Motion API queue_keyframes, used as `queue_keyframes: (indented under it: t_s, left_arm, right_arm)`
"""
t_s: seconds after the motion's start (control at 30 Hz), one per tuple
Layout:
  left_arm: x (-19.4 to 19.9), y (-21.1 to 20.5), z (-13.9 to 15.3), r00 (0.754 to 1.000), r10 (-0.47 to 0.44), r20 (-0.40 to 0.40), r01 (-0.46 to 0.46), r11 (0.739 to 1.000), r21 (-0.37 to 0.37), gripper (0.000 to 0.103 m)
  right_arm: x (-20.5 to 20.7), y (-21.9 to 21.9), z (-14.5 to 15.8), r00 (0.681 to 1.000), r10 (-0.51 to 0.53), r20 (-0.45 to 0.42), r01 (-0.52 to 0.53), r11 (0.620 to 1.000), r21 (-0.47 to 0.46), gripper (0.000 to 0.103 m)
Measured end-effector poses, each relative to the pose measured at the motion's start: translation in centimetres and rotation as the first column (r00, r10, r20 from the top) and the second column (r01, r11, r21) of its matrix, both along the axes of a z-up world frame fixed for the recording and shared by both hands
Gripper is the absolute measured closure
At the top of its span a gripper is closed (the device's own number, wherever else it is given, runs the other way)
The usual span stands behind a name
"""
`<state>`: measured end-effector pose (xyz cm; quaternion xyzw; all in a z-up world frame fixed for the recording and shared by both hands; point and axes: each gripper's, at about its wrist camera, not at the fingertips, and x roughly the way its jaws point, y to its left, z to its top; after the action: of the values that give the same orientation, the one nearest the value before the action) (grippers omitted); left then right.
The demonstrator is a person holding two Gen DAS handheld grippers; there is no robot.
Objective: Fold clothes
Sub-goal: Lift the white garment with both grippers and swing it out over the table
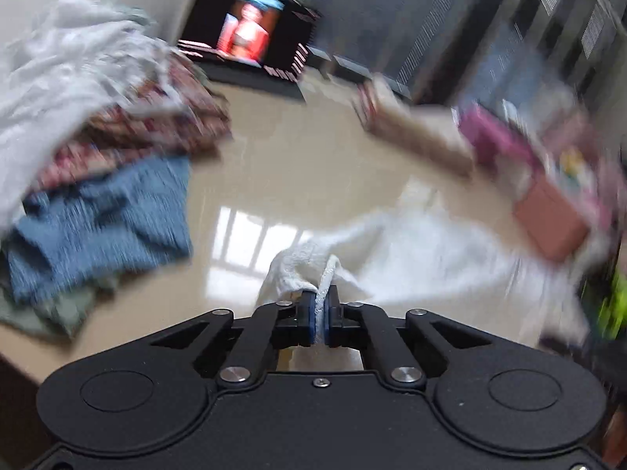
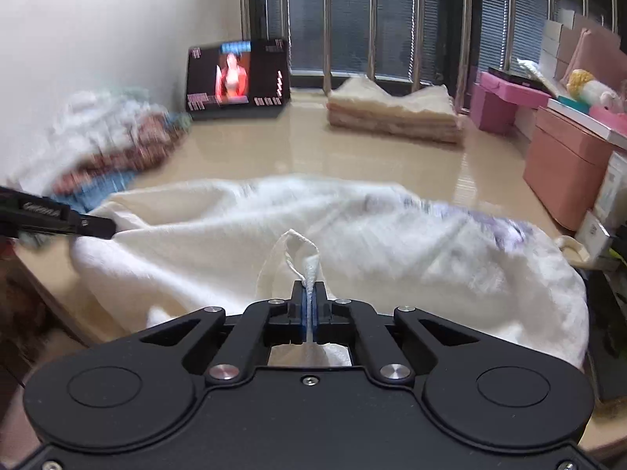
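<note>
A white garment lies spread across the shiny beige table; it also shows in the left wrist view. My left gripper is shut on a bunched edge of the white garment. My right gripper is shut on another edge of the same garment. The left gripper's tip shows at the garment's left edge in the right wrist view. A pile of unfolded clothes, white, patterned red and blue, lies at the left.
A tablet playing video leans at the back wall. A stack of folded beige cloth sits at the back. Pink boxes stand along the right side. The window bars are behind.
</note>
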<state>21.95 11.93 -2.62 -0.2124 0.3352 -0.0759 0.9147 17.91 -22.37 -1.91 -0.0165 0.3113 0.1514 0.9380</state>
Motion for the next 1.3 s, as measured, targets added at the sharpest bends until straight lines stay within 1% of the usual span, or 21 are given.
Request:
queue_keyframes:
  t_s: [0.07,0.13,0.27,0.37,0.43,0.5,0.57,0.67,0.73,0.8,0.9,0.97,1.03,1.07,1.1,1.13,1.17,1.2,1.23,1.27,1.3]
  left_arm:
    - [1.0,2.2,3.7,0.997,0.057,0.061,-0.051,0.994,-0.096,0.100]
    - [1.4,3.4,9.0,0.980,0.091,0.175,-0.074,0.992,-0.098,0.100]
    - [2.1,2.9,21.1,0.917,0.095,0.388,-0.095,0.995,-0.020,0.100]
    - [3.4,0.2,28.8,0.871,0.073,0.486,-0.102,0.994,0.035,0.100]
    - [5.0,-3.1,31.8,0.861,0.032,0.507,-0.087,0.993,0.083,0.100]
    - [7.1,-7.5,33.0,0.868,-0.023,0.497,-0.067,0.985,0.162,0.100]
    - [9.8,-12.3,31.4,0.893,-0.079,0.442,-0.023,0.975,0.222,0.100]
    - [14.2,-19.3,27.5,0.928,-0.157,0.338,0.054,0.954,0.293,0.100]
    - [17.1,-23.2,23.0,0.945,-0.201,0.259,0.110,0.939,0.327,0.100]
    - [19.7,-26.9,17.5,0.952,-0.257,0.164,0.183,0.912,0.368,0.099]
    - [22.0,-30.9,8.4,0.938,-0.345,-0.028,0.332,0.874,0.355,0.096]
    - [22.7,-32.3,4.3,0.928,-0.349,-0.129,0.372,0.882,0.290,0.095]
    - [22.8,-32.7,2.5,0.914,-0.364,-0.181,0.399,0.888,0.228,0.085]
    - [22.8,-32.7,2.1,0.907,-0.373,-0.196,0.410,0.888,0.208,0.072]
    - [22.7,-32.4,2.2,0.906,-0.383,-0.183,0.416,0.887,0.203,0.061]
    - [22.2,-31.8,2.7,0.908,-0.393,-0.145,0.416,0.886,0.205,0.056]
    - [21.7,-31.1,3.2,0.909,-0.405,-0.094,0.416,0.885,0.211,0.044]
    - [21.1,-30.1,3.8,0.908,-0.417,-0.049,0.417,0.883,0.214,0.026]
    - [20.5,-29.1,4.6,0.904,-0.428,-0.013,0.421,0.881,0.215,0.017]
    - [19.9,-28.1,5.4,0.897,-0.441,0.019,0.427,0.878,0.215,0.004]
    - [19.2,-27.1,6.1,0.888,-0.457,0.040,0.439,0.872,0.216,0.003]
  right_arm:
    - [0.3,-0.6,2.5,0.999,0.032,0.019,-0.034,0.994,0.106,0.102]
    - [-0.1,-0.7,6.0,0.993,0.080,0.083,-0.095,0.975,0.203,0.102]
    - [-1.6,-1.4,13.2,0.956,0.132,0.261,-0.229,0.894,0.385,0.102]
    - [-3.1,-2.5,16.9,0.919,0.090,0.383,-0.289,0.815,0.502,0.102]
    - [-4.3,-3.4,18.1,0.899,0.027,0.438,-0.296,0.774,0.560,0.102]
    - [-4.9,-3.8,17.5,0.893,-0.031,0.448,-0.267,0.767,0.583,0.102]
    - [-4.7,-4.4,15.8,0.907,-0.065,0.416,-0.226,0.758,0.612,0.102]
    - [-3.1,-5.9,12.1,0.950,-0.079,0.301,-0.147,0.739,0.657,0.102]
    - [-1.4,-7.0,8.9,0.971,-0.112,0.209,-0.060,0.737,0.673,0.102]
    - [-0.3,-8.5,5.6,0.980,-0.168,0.108,0.051,0.734,0.677,0.102]
    - [0.2,-11.0,-0.4,0.962,-0.256,-0.095,0.255,0.717,0.649,0.102]
    - [-0.1,-12.4,-3.6,0.929,-0.312,-0.199,0.367,0.708,0.603,0.098]
    - [-0.8,-13.4,-5.3,0.894,-0.372,-0.249,0.448,0.722,0.528,0.096]
    - [-1.2,-13.5,-5.5,0.883,-0.394,-0.255,0.469,0.737,0.486,0.090]
    - [-1.6,-13.7,-5.8,0.873,-0.414,-0.258,0.488,0.752,0.444,0.079]
    - [-2.2,-13.9,-5.9,0.869,-0.430,-0.245,0.495,0.764,0.414,0.074]
    - [-2.7,-13.9,-5.6,0.869,-0.443,-0.222,0.495,0.773,0.395,0.065]
    - [-3.3,-13.9,-5.4,0.869,-0.454,-0.198,0.495,0.782,0.377,0.057]
    - [-3.8,-13.7,-5.2,0.867,-0.468,-0.171,0.497,0.790,0.359,0.053]
    - [-4.2,-13.6,-5.1,0.865,-0.480,-0.144,0.499,0.797,0.340,0.048]
    - [-4.7,-13.4,-4.8,0.864,-0.490,-0.118,0.500,0.804,0.323,0.045]
